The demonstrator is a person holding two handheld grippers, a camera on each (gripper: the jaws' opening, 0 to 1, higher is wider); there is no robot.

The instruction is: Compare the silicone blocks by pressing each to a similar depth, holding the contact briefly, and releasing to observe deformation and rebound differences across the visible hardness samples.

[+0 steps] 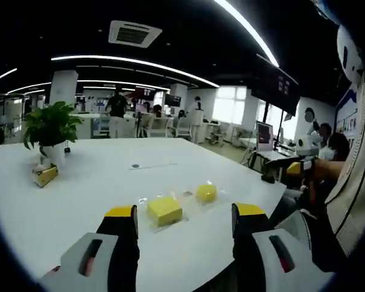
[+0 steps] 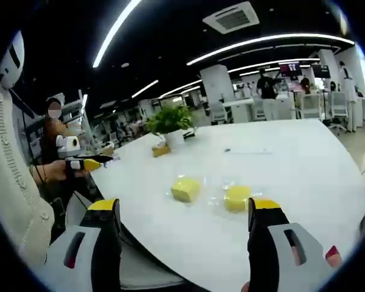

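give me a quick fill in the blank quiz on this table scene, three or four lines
1. The two silicone blocks on the white table are ____ in colour.
2. The left claw hangs with its jaws ____, nothing between them.
3. Far back on the table stands a potted ____ with green leaves.
4. In the right gripper view, the number of blocks ahead of the right claw is ____.

Missing words: yellow; open; plant; two

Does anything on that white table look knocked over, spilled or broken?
Nothing stands out. The two yellow blocks sit side by side on clear wrappers, intact, and the potted plant stands upright. No spills on the table.
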